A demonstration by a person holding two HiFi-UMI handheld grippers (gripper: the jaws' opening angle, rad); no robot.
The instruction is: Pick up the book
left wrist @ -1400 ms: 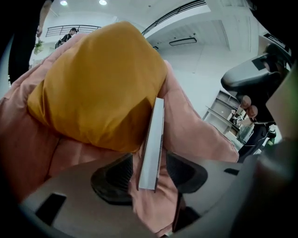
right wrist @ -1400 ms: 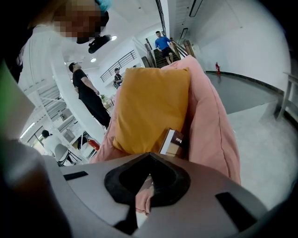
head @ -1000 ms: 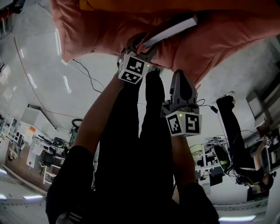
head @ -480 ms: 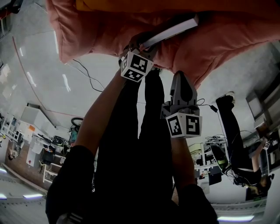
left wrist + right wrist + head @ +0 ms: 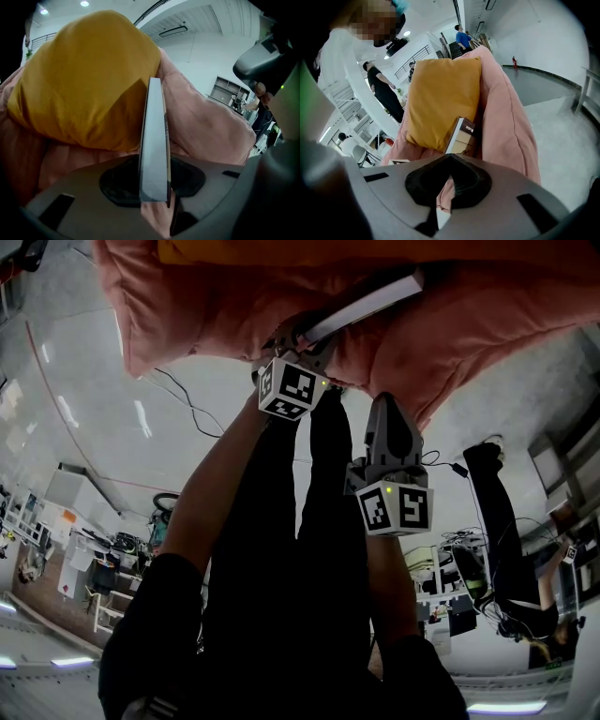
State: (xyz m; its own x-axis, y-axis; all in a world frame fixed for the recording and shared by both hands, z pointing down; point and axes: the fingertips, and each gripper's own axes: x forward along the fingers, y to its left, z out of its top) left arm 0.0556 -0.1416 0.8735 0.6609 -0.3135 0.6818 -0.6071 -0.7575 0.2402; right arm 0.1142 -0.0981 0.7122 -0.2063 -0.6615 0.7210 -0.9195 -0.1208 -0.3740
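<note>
Sat on a glossy grey floor (image 5: 562, 122) as a big pink padded seat (image 5: 506, 122). Carried a mustard cushion (image 5: 440, 98) — and a book (image 5: 463, 136) on edge, leaning against that cushion.

The left hand-held gripper (image 5: 302, 334) reaches up to a pink cushion (image 5: 216, 306); its jaws have just been closing, with the near end of the book (image 5: 370, 304) between them; the book lies tilted in a fold of the cushion; a yellow pillow (image 5: 281, 249) shows at the top edge; the right hand-held gripper (image 5: 386, 404) hangs lower, apart from the book; a black cable (image 5: 183, 399) crosses the grey floor (image 5: 112, 427).
</note>
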